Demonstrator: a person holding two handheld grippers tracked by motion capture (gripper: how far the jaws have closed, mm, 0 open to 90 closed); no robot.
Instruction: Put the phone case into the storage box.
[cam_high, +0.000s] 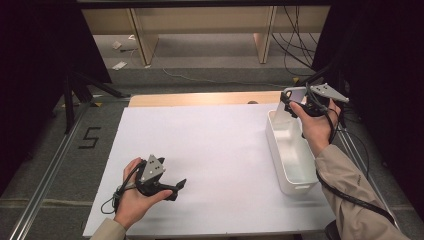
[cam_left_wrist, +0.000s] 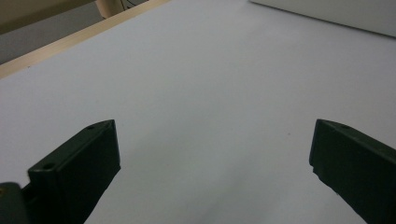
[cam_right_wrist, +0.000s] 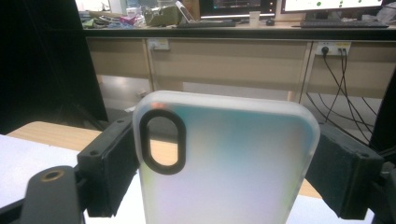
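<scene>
Left tool (cam_high: 177, 189): held low in the person's left hand (cam_high: 132, 197) over the near left part of the desk; its jaws stand wide apart with nothing between them; in the left gripper view the two black jaws rise at either side with bare white sheet between; a grey three-cornered plate sits on top, and a black cable loops from its back

Right tool (cam_high: 286, 103): raised in the person's right hand (cam_high: 316, 125) above the far end of the bin; jaws clamped on the two long edges of the phone case; a grey plate on top, a black cable trailing down along the beige sleeve (cam_high: 352, 197)

Phone case (cam_right_wrist: 224, 163): frosted, translucent white, with a black-rimmed oval camera opening near its upper corner; upright between the right tool's jaws, its top edge clear of them; in the high view it shows as a pale slab (cam_high: 291, 102) held over the bin's far end, apart from the bin's rim

Bin (cam_high: 280, 165): white, long and narrow, standing on the right side of the desk, running from near to far; its inside looks bare where it can be seen

Desk (cam_high: 210, 150): covered by a white sheet; a strip of pale wood shows along the far edge

Background: wooden furniture legs, cables on the floor, a "5" marked on the floor (cam_high: 89, 137) to the left
</scene>
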